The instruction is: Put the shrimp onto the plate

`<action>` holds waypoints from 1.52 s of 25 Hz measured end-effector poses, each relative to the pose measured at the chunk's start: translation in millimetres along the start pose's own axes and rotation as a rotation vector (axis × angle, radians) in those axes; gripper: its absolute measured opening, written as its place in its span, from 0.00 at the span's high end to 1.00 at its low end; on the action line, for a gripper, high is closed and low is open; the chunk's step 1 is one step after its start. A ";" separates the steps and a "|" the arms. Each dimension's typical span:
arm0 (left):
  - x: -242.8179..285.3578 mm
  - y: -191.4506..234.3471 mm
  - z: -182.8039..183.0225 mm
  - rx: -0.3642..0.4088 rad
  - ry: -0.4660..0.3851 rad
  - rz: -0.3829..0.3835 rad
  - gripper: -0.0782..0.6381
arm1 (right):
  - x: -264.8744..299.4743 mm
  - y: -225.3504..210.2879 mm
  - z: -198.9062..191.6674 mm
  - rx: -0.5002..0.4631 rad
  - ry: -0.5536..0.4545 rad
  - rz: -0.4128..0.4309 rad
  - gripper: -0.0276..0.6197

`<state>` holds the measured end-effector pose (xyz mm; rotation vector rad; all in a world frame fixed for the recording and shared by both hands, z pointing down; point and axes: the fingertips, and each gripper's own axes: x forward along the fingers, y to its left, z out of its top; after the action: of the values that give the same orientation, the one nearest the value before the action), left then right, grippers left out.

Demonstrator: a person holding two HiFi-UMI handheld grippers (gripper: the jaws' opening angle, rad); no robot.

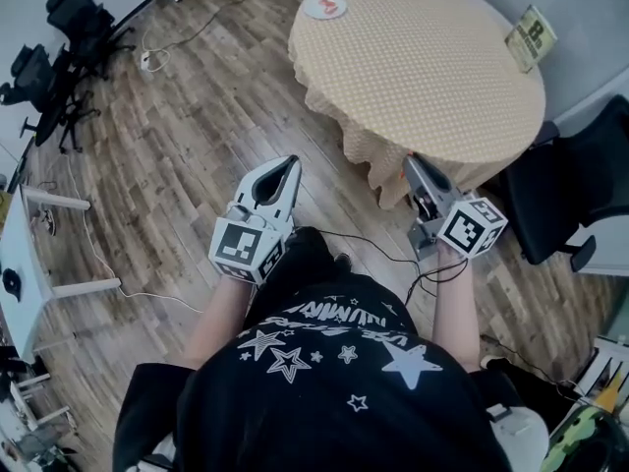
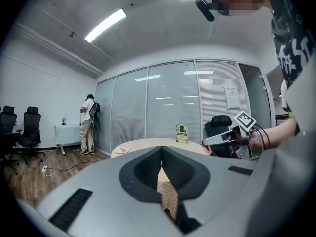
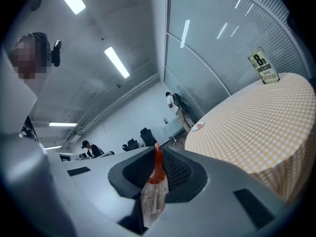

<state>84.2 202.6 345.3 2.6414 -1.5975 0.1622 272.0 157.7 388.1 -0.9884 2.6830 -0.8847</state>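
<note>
A round table [image 1: 423, 67] with a checked yellow cloth stands ahead of me. At its far edge sits a small white plate [image 1: 311, 10] with something red on it; the plate also shows in the left gripper view [image 2: 117, 151] and the right gripper view [image 3: 196, 128]. My right gripper [image 1: 412, 161] hovers just short of the table's near edge, shut on an orange-red shrimp [image 3: 157, 163] that stands up between its jaws. My left gripper [image 1: 292, 161] hangs over the wooden floor, left of the table, with its jaws together and nothing in them.
A numbered sign card [image 1: 531, 35] stands at the table's right rim. A black office chair [image 1: 580, 190] is at the right of the table, more chairs [image 1: 69, 37] and a white desk [image 1: 20, 264] at the left. A person [image 2: 89, 125] stands by the far wall.
</note>
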 end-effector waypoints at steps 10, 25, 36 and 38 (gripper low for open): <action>7.6 20.3 -1.4 0.023 0.031 0.037 0.88 | 12.3 -10.2 -7.3 0.060 -0.001 0.007 0.88; 77.3 107.4 -13.8 -0.022 0.037 0.059 0.88 | 108.1 -61.4 27.2 0.027 0.068 -0.013 0.88; 168.7 218.6 -17.1 -0.030 0.082 0.082 0.88 | 240.3 -117.5 59.2 0.060 0.121 -0.008 0.88; 187.8 235.6 -15.4 -0.025 0.098 0.061 0.88 | 259.4 -127.1 70.2 0.071 0.118 -0.024 0.88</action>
<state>-38.9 -70.7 379.7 2.5255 -1.6384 0.2685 164.0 -117.3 420.0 -0.9849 2.7191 -1.0682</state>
